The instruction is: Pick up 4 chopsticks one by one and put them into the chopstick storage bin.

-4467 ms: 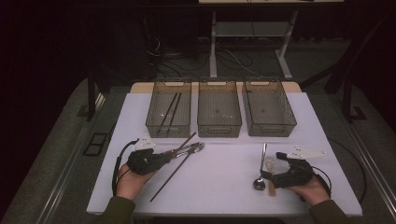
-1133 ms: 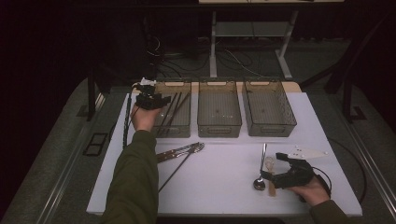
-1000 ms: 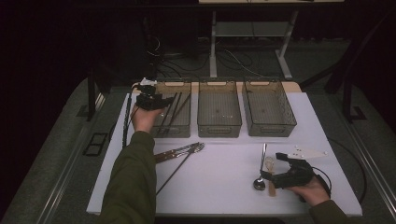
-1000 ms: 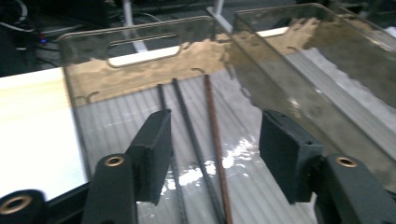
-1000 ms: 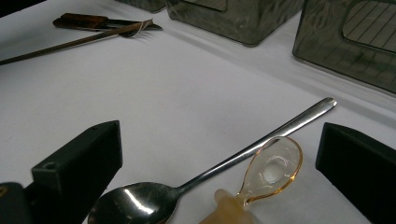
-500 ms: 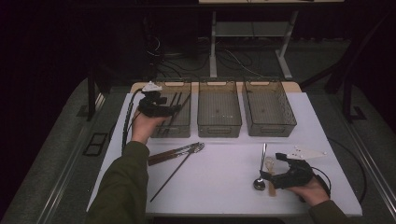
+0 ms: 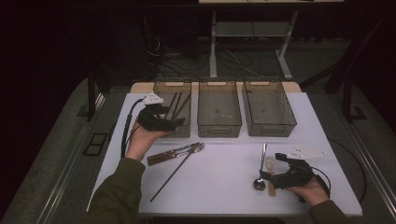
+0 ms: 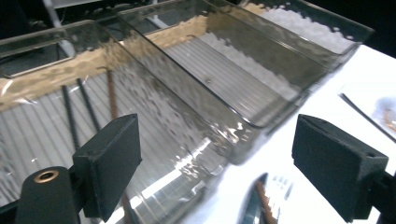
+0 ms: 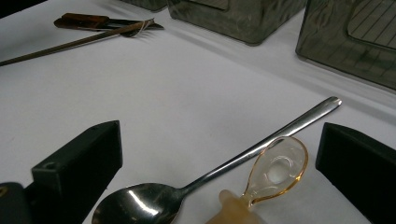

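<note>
Hovering left gripper (image 7: 180,122) | jaws just opening, empty | over left bin (image 7: 183,133)

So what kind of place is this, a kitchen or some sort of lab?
More likely a lab or recording workspace than a kitchen. A white table holds three clear bins and loose cutlery, such as a metal spoon, in a dark room with cables across the floor behind.

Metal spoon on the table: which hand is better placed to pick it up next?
Right. The right tongs stand open around the metal spoon; the left tongs are open and empty at the left bin.
</note>
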`<state>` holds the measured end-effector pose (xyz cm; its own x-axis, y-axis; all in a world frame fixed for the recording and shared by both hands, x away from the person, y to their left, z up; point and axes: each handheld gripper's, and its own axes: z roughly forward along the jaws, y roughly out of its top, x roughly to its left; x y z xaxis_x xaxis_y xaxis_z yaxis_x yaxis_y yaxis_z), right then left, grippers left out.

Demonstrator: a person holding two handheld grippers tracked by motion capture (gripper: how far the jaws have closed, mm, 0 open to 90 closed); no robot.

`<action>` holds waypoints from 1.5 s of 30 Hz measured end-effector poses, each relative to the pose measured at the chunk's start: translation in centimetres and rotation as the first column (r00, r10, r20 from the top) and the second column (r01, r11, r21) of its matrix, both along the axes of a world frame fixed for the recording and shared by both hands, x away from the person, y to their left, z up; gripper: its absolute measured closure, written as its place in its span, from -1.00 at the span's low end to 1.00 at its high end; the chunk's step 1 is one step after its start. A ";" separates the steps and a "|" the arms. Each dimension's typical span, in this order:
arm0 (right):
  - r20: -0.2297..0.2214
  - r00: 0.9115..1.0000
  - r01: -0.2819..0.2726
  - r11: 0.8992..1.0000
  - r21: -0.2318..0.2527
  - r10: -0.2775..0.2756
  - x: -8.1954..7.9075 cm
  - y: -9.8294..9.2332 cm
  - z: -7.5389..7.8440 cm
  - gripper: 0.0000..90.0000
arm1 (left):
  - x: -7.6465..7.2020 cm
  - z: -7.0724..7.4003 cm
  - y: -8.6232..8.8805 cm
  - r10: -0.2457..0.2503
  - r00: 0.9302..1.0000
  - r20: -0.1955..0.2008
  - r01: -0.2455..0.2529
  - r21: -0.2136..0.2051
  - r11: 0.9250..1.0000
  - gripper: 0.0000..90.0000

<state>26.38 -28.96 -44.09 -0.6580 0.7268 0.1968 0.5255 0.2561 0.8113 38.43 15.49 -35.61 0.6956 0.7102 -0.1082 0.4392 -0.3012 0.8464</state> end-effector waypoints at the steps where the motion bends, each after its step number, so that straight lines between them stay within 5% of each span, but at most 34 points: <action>1: -0.006 1.000 0.004 1.000 -0.003 -0.004 0.0 0.1 0.0 -0.99 | -0.4 -0.1 -0.1 -0.005 1.000 0.000 0.005 0.000 1.000 -0.68; 15: 0.002 0.999 0.034 0.999 -0.029 -0.034 0.1 -0.1 -0.1 -0.99 | -5.6 -2.6 -1.1 -0.056 0.998 -0.012 0.057 0.019 0.998 -0.69; 31: 0.008 0.999 0.043 0.998 -0.044 -0.043 0.1 -0.1 -0.1 -0.99 | -9.1 -6.2 0.3 -0.055 0.997 -0.057 0.060 0.085 0.995 -0.64; 38: 0.009 0.999 0.039 0.998 -0.048 -0.039 0.1 -0.1 -0.1 -0.99 | -10.2 -7.0 1.0 -0.046 0.996 -0.079 0.054 0.095 0.994 -0.36; 45: 0.010 0.999 0.038 0.998 -0.057 -0.038 0.1 0.0 -0.2 -0.99 | -10.6 -7.7 1.3 -0.041 0.990 -0.137 0.053 0.084 0.995 0.18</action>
<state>26.47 -29.00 -44.26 -0.6313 0.7611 0.1491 0.5288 0.2818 0.8006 27.80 16.82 -43.27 0.7118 0.6877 -0.1424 0.5310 -0.3944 0.7500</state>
